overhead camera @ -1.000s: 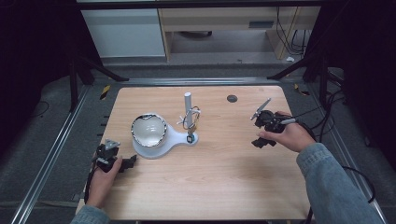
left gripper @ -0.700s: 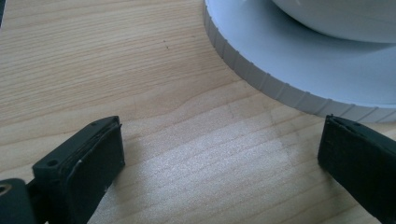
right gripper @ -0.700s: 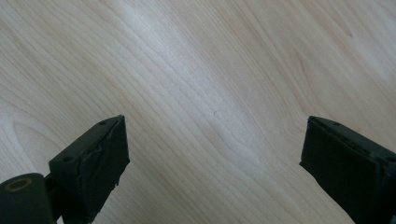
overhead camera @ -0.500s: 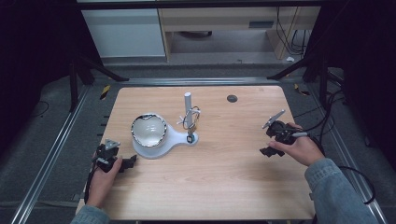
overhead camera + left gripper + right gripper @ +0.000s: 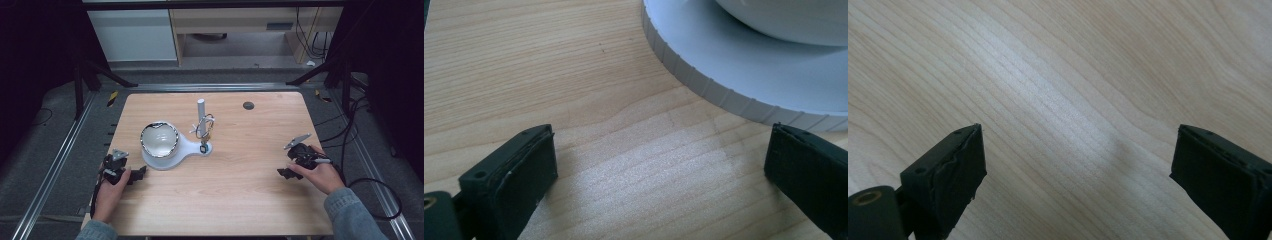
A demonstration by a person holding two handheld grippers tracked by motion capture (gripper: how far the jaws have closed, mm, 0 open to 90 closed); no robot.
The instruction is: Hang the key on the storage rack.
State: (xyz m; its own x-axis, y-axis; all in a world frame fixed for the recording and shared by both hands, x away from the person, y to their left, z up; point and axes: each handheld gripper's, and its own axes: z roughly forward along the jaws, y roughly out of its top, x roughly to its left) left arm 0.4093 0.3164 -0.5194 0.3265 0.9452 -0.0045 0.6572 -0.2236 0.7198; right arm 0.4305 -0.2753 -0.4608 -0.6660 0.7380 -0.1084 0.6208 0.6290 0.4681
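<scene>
You are resting your left gripper (image 5: 134,173) on the wooden table (image 5: 250,200), just left of the white stand (image 5: 170,152), its jaws standing wide apart with nothing between them. The stand's long axis is running from its bowl (image 5: 159,140) rightward to the upright post (image 5: 201,111). Your right gripper (image 5: 286,172) is lying well right of the stand, jaws also spread wide over bare wood.

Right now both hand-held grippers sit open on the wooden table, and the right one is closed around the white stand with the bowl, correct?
Not quite. The right hand-held gripper holds nothing: the right gripper view shows its jaws wide apart over bare table. In the high view it rests near the table's right edge, far from the white stand and bowl. Both grippers are indeed open.
</scene>
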